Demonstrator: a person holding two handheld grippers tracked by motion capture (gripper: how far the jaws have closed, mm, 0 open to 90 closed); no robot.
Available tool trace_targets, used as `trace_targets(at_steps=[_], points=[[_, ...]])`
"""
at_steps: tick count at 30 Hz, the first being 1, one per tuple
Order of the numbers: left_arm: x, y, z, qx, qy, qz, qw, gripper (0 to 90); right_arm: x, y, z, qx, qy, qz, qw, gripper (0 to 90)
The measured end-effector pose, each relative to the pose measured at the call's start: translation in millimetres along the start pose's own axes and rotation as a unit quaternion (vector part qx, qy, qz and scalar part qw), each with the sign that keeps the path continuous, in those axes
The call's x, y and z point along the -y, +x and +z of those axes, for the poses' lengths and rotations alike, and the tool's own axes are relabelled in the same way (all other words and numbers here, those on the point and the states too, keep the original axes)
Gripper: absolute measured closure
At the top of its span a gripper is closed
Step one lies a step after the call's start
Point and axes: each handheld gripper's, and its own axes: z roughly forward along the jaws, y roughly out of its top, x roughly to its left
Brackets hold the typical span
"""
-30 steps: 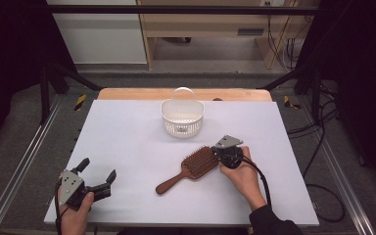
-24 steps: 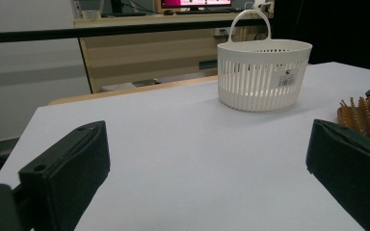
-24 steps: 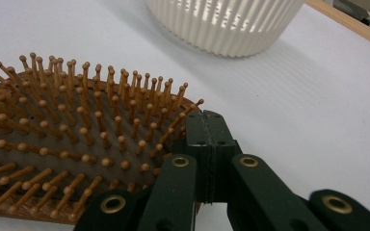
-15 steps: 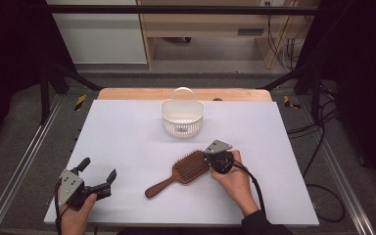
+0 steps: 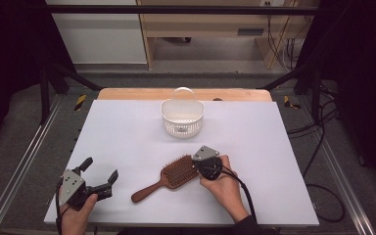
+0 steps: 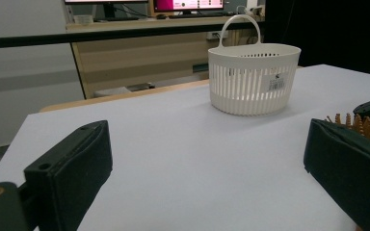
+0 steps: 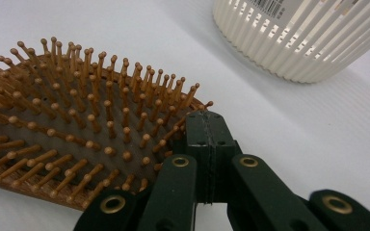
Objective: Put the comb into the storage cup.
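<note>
Leave the left gripper [image 5: 100, 169] parked at 7 o'clock on the table [image 5: 127, 132], jaws spread wide and empty. With the right gripper [image 5: 195, 169] clenched pad to pad against the 3 o'clock rim of the hairbrush [image 5: 176, 171], seemingly nudging rather than grasping, keep the tips low and push slowly to avoid pivoting. Mind the basket [image 5: 182, 117] beyond at 12 o'clock, well apart.
</note>
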Motion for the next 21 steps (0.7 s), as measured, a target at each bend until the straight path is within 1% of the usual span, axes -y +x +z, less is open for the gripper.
trace_targets(at_steps=[3,5,9,10,12,14,18,21], points=[[0.4,-0.8,1.4,0.005,0.002,0.002,1.0,2.9,-0.2,6.0,-0.4,-0.003,-0.002,-0.001,1.0,90.0],[0.9,-1.1,2.0,0.007,0.005,0.002,1.0,2.9,-1.3,9.8,0.2,-0.01,-0.005,0.0,0.9999,90.0],[0.1,-2.5,1.3,0.009,0.003,0.001,1.0,2.9,-5.4,17.8,3.2,-0.02,-0.009,-0.007,0.9997,90.0],[0.4,-3.3,2.1,0.012,0.004,0.001,0.9999,2.9,-5.9,19.3,3.7,-0.024,-0.01,-0.004,0.9997,90.0],[0.7,-6.3,4.4,0.017,0.01,0.009,0.9998,2.9,-6.1,20.9,4.5,-0.027,-0.015,-0.01,0.9995,90.0],[0.1,-9.8,6.0,0.023,0.011,0.012,0.9996,2.9,-5.2,19.2,3.4,-0.024,-0.018,-0.008,0.9995,90.0],[-0.3,-13.5,8.5,0.026,0.024,0.017,0.9992,3.0,-2.4,11.6,-9.2,-0.024,-0.043,0.008,0.9988,90.0],[-2.1,-15.9,9.6,0.028,0.028,0.01,0.9992,3.3,4.5,3.9,-22.1,-0.021,-0.057,0.021,0.9979,89.0]])
